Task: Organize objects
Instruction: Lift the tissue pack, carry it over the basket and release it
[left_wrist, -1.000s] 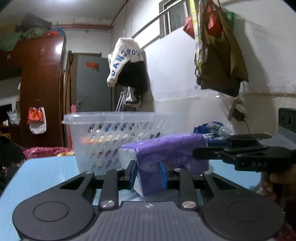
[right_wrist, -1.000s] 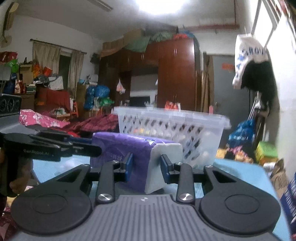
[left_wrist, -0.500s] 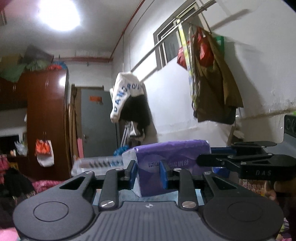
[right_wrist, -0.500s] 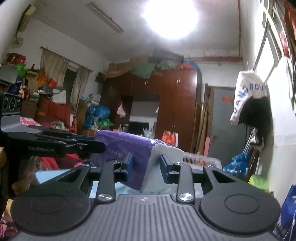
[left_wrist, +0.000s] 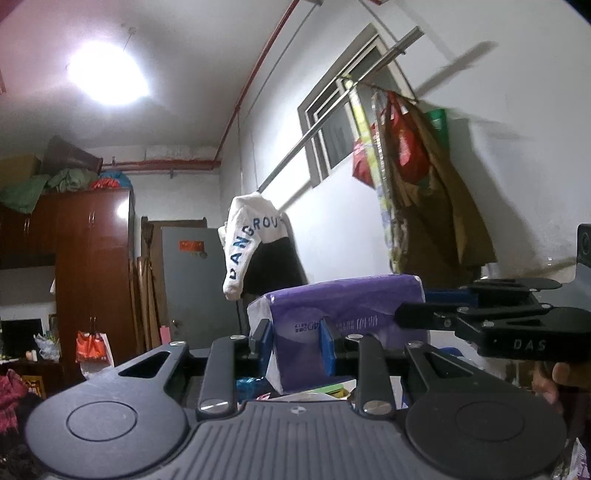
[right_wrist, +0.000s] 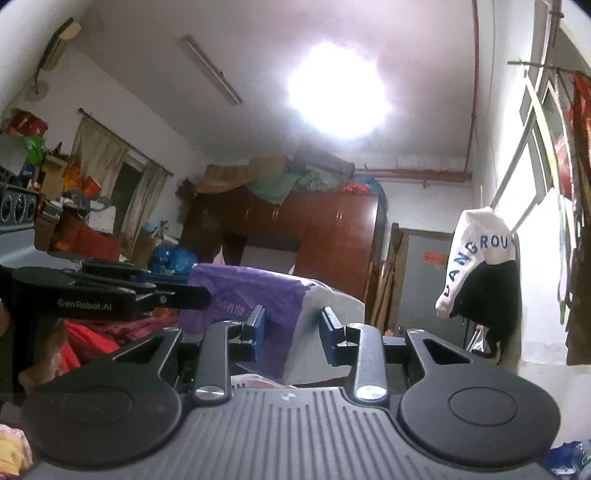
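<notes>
Nearest the lens in each wrist view, a gripper is clamping one end of the same purple tissue pack (left_wrist: 343, 314). The left gripper (left_wrist: 295, 345) is pinching the end with the white wrapper fold, and the right gripper (right_wrist: 293, 334) is pinching the other end, where purple film gives way to white. Both sets of jaws are closing on soft plastic, and the film is bulging between the blue pads (right_wrist: 258, 332).

The pack is hanging in the air between the two tools, with no surface visible beneath it in either view.

The main risk is the wrapper sliding. Slick film over compressible tissue is probably giving the pads little to bite on, so if the two hands are drifting apart or rising unevenly, one end could pull free and the pack would swing down from the other. Squeezing harder could tear the film or crush the contents.

Farther off, a white garment (left_wrist: 255, 243) on the wall rail and hanging bags (left_wrist: 424, 192) are crowding the right-hand wall, and a wide swing could snag them. Whatever container should receive the pack is out of frame, so lowering it blind is risky.
</notes>
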